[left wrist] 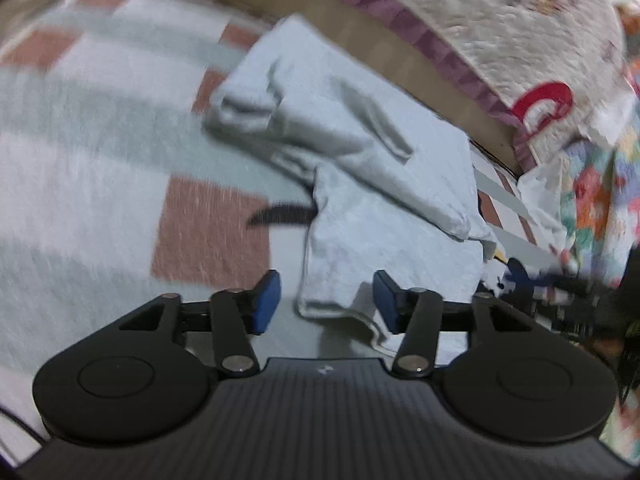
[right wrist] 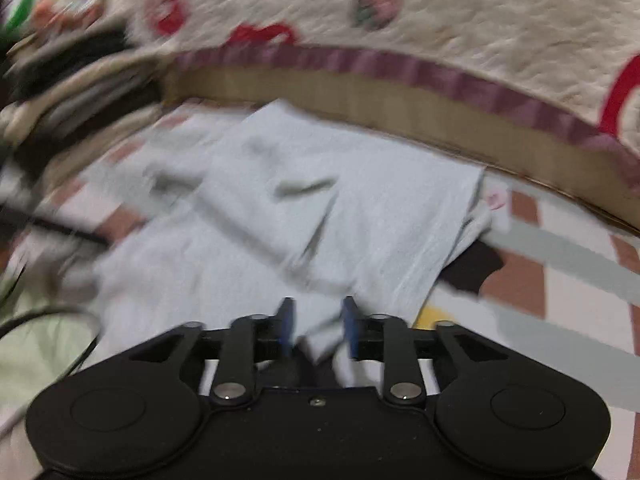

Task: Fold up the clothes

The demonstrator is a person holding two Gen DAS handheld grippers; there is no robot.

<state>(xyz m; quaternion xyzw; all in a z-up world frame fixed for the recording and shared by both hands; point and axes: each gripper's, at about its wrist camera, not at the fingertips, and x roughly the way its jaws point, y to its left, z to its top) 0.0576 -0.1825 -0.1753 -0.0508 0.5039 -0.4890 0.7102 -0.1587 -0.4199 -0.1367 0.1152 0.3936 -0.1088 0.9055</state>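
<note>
1. Closest in the left wrist view: the left gripper (left wrist: 326, 300), jaws spread wide with nothing between the blue pads (left wrist: 266, 302). The near hem of the light grey garment (left wrist: 360, 152) sits just past the gap, but the pads aren't touching it.

2. Closest in the right wrist view: the right gripper (right wrist: 318, 328), jaws much closer together, with a fold of the same garment (right wrist: 320, 208) running down between them. It's blurry, so I can't really tell if it's pinched tight or just sitting in there.

3. The garment is lying on a checked blanket (left wrist: 100, 160) with pale green, white and brick-red blocks. It's partly folded and rumpled, with one flap laid over the rest.

4. Left view, around 9 o'clock from the garment: a dark strip (left wrist: 280, 216) poking out from under its edge. Too blurred to say what it is.

5. Right view, about 4 o'clock: a dark patch (right wrist: 472, 268) peeks out from under the garment's corner.

6. Farthest back, 12 to 2 o'clock: a cream quilt (left wrist: 500, 20) with red shapes and a purple border hanging over a brown edge.
</note>
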